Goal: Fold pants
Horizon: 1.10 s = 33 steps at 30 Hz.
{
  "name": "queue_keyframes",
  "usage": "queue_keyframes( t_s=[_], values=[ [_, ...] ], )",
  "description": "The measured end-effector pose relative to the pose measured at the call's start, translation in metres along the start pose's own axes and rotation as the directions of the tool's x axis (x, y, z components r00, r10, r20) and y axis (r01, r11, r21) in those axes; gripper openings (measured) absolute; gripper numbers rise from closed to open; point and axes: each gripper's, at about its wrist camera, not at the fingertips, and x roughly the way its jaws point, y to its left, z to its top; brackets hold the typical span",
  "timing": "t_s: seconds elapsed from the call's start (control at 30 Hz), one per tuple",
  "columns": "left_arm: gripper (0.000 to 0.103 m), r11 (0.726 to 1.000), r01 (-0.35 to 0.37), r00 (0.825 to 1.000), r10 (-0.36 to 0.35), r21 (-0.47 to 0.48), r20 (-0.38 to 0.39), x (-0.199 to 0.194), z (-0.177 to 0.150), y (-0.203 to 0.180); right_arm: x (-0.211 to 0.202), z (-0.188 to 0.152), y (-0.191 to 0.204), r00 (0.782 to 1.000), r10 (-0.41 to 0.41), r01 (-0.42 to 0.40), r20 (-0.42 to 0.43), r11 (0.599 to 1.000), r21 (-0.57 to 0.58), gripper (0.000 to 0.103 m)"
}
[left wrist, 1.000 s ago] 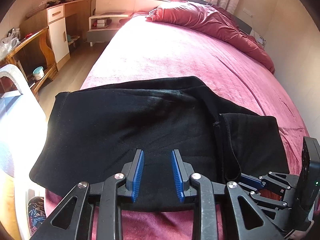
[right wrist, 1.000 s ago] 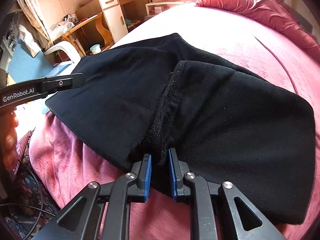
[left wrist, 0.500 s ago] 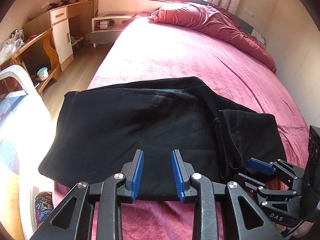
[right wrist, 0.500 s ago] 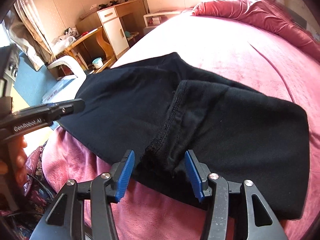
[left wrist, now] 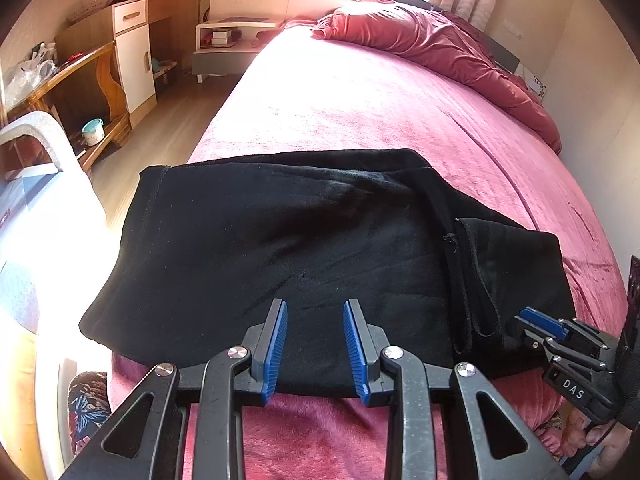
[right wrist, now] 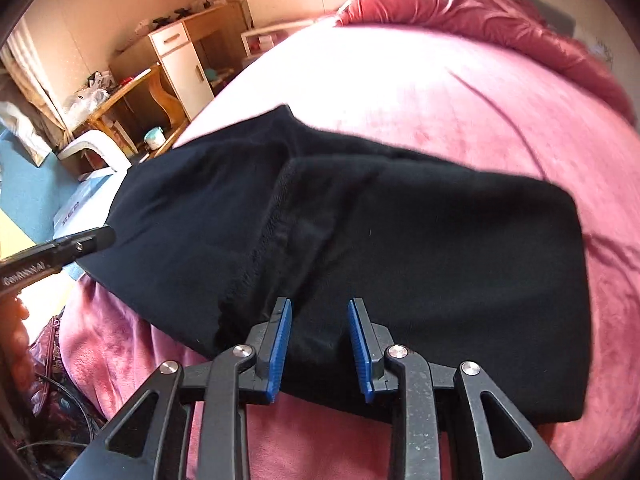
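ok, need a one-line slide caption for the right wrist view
Open right gripper poised at the near edge of folded black pants on a pink bed.

The left gripper [left wrist: 315, 346] and the right gripper [right wrist: 319, 348] both point forward, level, jaws parted and gripping nothing.

Ahead of the left gripper [left wrist: 315, 312], the pants [left wrist: 280, 248] hide their lower layers. Beyond the right gripper [right wrist: 319, 308], the quilt [right wrist: 500, 16] blurs; clutter on the desk [right wrist: 120, 96] stays unreadable.
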Motion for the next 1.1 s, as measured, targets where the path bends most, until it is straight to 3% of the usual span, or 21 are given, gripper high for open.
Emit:
queue_keyframes(
  t_s=[0.17, 0.27, 0.4, 0.53, 0.6, 0.7, 0.77, 1.0, 1.1],
  values=[
    [0.03, 0.99, 0.054, 0.998, -0.059, -0.132, -0.038, -0.001, 0.005, 0.034, 0.008, -0.003, -0.002, 1.0, -0.017, 0.017, -0.011, 1.0, 0.015, 0.031],
    [0.03, 0.953, 0.084, 0.995, -0.099, -0.29, -0.035, -0.007, 0.008, 0.078, 0.01, -0.004, -0.008, 1.0, 0.008, -0.007, -0.013, 0.998, 0.061, 0.033],
    [0.029, 0.85, 0.097, 0.993, -0.119, -0.517, -0.009, -0.017, 0.002, 0.146, 0.01, -0.007, -0.021, 0.998, 0.06, -0.059, 0.0, 0.988, 0.14, 0.034],
    [0.029, 0.69, 0.108, 0.989, -0.15, -0.715, 0.004, -0.014, -0.018, 0.199, 0.009, -0.009, -0.028, 0.996, 0.089, -0.091, 0.016, 0.981, 0.171, 0.035],
    [0.03, 0.631, 0.093, 0.99, -0.144, -0.77, 0.002, -0.01, -0.029, 0.212, 0.008, -0.01, -0.027, 0.996, 0.083, -0.085, 0.022, 0.983, 0.163, 0.035],
    [0.032, 0.592, 0.045, 0.996, -0.09, -0.805, -0.011, -0.008, -0.04, 0.221, 0.005, -0.01, -0.023, 0.997, 0.077, -0.078, 0.016, 0.985, 0.151, 0.036],
    [0.035, 0.553, 0.045, 0.996, -0.092, -0.832, -0.007, -0.006, -0.047, 0.227, 0.006, -0.009, -0.022, 0.997, 0.081, -0.082, 0.013, 0.985, 0.153, 0.036],
    [0.041, 0.445, 0.041, 0.982, -0.185, -0.895, -0.047, 0.027, -0.062, 0.24, 0.009, -0.005, -0.021, 0.997, 0.075, -0.075, 0.007, 0.987, 0.144, 0.036],
    [0.042, 0.425, 0.047, 0.977, -0.208, -0.904, -0.047, 0.041, -0.063, 0.238, 0.012, -0.004, -0.018, 0.997, 0.072, -0.072, 0.006, 0.987, 0.142, 0.036]
  ],
)
